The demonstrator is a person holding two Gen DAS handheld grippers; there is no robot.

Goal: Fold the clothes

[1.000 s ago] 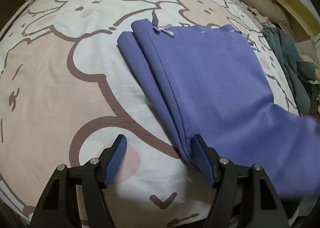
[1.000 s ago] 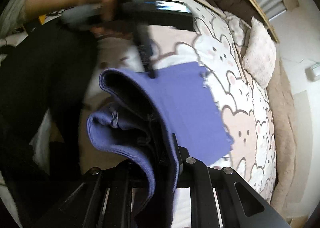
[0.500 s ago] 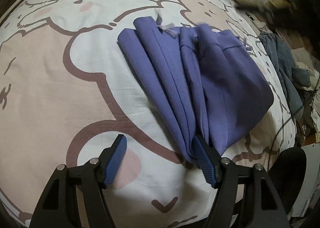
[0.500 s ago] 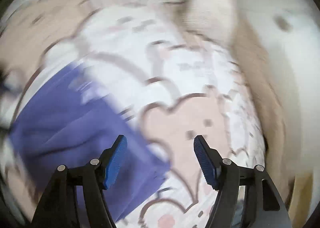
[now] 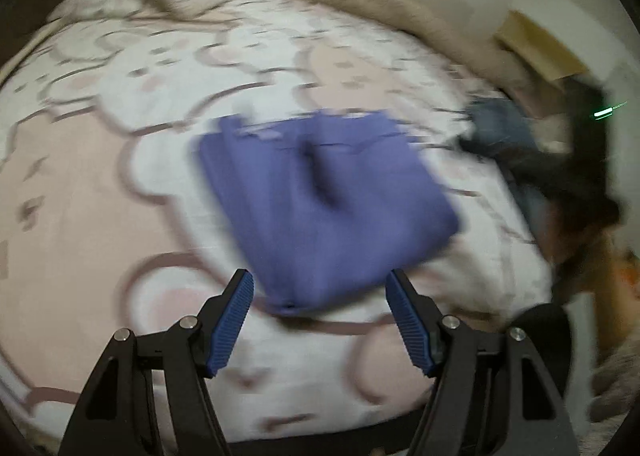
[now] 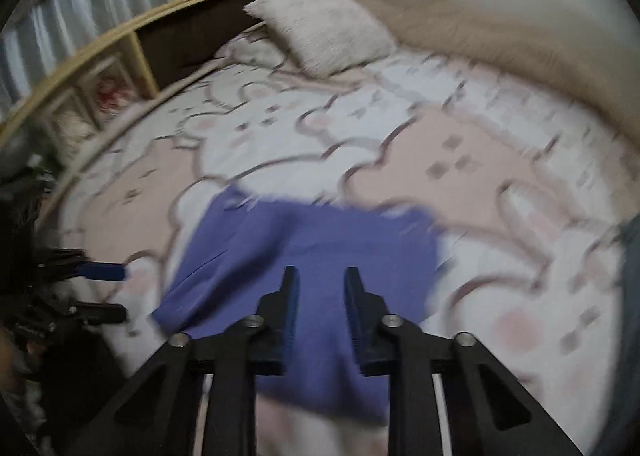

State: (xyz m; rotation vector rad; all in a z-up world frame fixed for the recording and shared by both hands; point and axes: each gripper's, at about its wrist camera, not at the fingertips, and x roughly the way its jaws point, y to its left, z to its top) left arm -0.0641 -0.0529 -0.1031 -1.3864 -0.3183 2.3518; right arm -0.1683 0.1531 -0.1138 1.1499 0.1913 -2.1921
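Looking along my left claw (image 5: pixel 320 320), I see its blue pads spread wide with nothing between them, and the folded purple garment (image 5: pixel 320 208) lies flat on the bear-print bedspread (image 5: pixel 100 196) just ahead, its near corner between the tips. My right claw (image 6: pixel 318 300) hangs over the same garment (image 6: pixel 304 256) with its jaws drawn close but a clear gap left, gripping nothing; a pale pillow (image 6: pixel 324 28) sits far ahead of it and grey clothing (image 5: pixel 500 128) lies off to the left claw's right.
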